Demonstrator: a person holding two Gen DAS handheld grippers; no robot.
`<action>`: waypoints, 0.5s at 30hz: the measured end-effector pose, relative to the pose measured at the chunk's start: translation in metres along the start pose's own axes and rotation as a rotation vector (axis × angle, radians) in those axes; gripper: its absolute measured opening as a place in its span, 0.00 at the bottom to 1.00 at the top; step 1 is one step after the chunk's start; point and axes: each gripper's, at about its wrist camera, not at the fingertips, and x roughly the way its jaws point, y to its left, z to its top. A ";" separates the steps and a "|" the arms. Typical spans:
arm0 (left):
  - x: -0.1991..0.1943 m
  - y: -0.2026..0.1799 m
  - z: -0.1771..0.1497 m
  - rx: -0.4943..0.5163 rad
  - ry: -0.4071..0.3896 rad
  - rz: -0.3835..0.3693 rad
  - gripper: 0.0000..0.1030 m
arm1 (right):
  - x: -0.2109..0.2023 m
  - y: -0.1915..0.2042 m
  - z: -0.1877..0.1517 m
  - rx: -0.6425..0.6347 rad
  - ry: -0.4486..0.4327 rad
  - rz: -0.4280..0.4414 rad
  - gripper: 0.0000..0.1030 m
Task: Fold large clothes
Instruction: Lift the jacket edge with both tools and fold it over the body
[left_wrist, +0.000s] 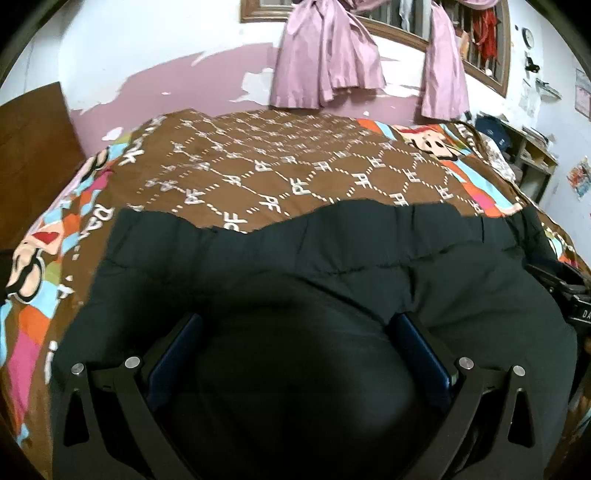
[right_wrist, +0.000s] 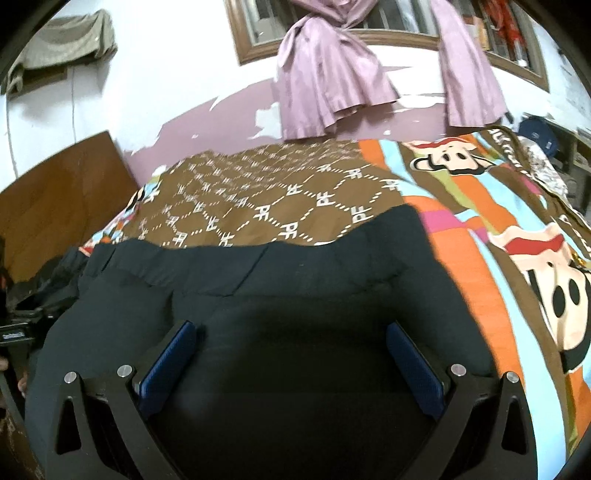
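Black cloth, a large pair of trousers (left_wrist: 295, 266) by the look of the gathered waistband, lies spread on the bed with that band toward the far wall. The left gripper (left_wrist: 297, 343) and the right gripper (right_wrist: 291, 350) hover low over it side by side, both with fingers spread wide and nothing between them.

The risk, as I judge it, is a shallow pinch: the fabric looks thick and soft, so the blue pads (right_wrist: 170, 363) could catch only the top layer and the fold would drag crooked. If the two sides rise unevenly, the waistband (right_wrist: 207, 258) could bunch.

The bedspread (left_wrist: 295, 166) beneath is brown with a dashed white pattern and bright cartoon borders. Behind it stands a peeling pink and white wall (left_wrist: 155, 55), with knotted mauve curtains (left_wrist: 325, 59) at a barred window and cluttered shelves (left_wrist: 535, 155) on the right.
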 end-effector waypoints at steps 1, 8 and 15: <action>-0.005 0.004 -0.001 -0.014 -0.014 -0.009 0.99 | -0.004 -0.005 0.001 0.004 -0.007 -0.012 1.00; -0.050 0.067 0.001 -0.186 -0.118 -0.066 0.99 | -0.025 -0.037 0.003 -0.002 -0.044 -0.125 1.00; -0.062 0.139 -0.002 -0.388 -0.067 -0.049 0.99 | -0.014 -0.077 -0.008 0.107 0.054 -0.103 1.00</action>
